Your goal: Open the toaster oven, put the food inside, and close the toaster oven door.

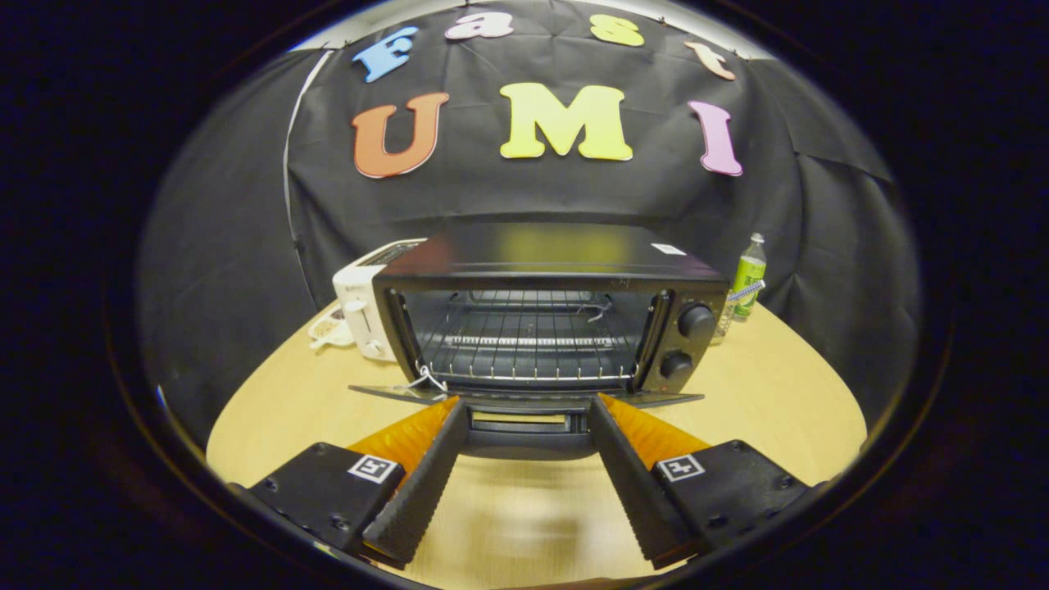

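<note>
A black toaster oven (541, 266) stands on the wooden table (787, 393), straight ahead of my fingers. Its door (381, 392) is folded down flat toward me, so the wire rack (529, 340) inside is in plain sight. The door handle (529, 442) lies between my two fingers, which flank its ends. My gripper (529, 403) is spread wide, with its tips at the edge of the lowered door. Two round knobs (697, 321) sit on the oven's right-hand panel.
A white slot toaster (361, 303) stands close against the oven's left side, with a small white item on the table beside it. A green bottle (748, 274) stands behind the oven's right corner. Bare table lies to the right of the oven and under my fingers.
</note>
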Motion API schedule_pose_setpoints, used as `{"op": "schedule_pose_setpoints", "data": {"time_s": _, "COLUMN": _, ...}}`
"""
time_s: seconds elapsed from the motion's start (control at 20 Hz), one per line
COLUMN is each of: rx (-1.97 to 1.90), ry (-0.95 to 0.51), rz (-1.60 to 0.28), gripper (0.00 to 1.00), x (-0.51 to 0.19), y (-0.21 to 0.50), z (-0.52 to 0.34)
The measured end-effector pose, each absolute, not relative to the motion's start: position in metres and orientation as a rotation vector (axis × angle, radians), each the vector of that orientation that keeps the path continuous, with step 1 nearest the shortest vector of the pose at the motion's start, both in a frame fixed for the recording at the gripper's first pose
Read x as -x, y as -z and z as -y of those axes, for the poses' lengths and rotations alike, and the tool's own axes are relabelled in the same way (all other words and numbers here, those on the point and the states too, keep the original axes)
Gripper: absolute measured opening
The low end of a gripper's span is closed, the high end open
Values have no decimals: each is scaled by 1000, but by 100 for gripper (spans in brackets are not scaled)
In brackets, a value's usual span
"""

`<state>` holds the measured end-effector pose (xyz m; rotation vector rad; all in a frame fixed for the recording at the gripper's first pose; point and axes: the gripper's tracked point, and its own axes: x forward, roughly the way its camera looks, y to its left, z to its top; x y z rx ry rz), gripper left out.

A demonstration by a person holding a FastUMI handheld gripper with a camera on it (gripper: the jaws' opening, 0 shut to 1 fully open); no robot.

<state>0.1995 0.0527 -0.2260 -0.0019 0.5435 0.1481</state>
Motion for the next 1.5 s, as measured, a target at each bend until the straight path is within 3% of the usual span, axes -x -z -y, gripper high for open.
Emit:
{"op": "schedule_pose_setpoints", "data": {"time_s": 0.8, "rx": -44, "ry": -151, "rz": -635, "gripper": 97, "x": -183, "y": 252, "z": -49}}
{"op": "schedule_pose_setpoints", "data": {"time_s": 1.1, "rx": -295, "ry": -426, "rz": -778, "gripper": 95, "x": -151, "y": 227, "z": -96}}
{"op": "schedule_pose_setpoints", "data": {"time_s": 1.35, "rx": -618, "ry": -726, "rz": -1077, "gripper": 98, "x": -103, "y": 200, "z": -144}}
{"op": "schedule_pose_setpoints", "data": {"time_s": 1.5, "rx": -648, "ry": -804, "rz": -1159, "gripper": 95, "x": -90, "y": 191, "z": -152}}
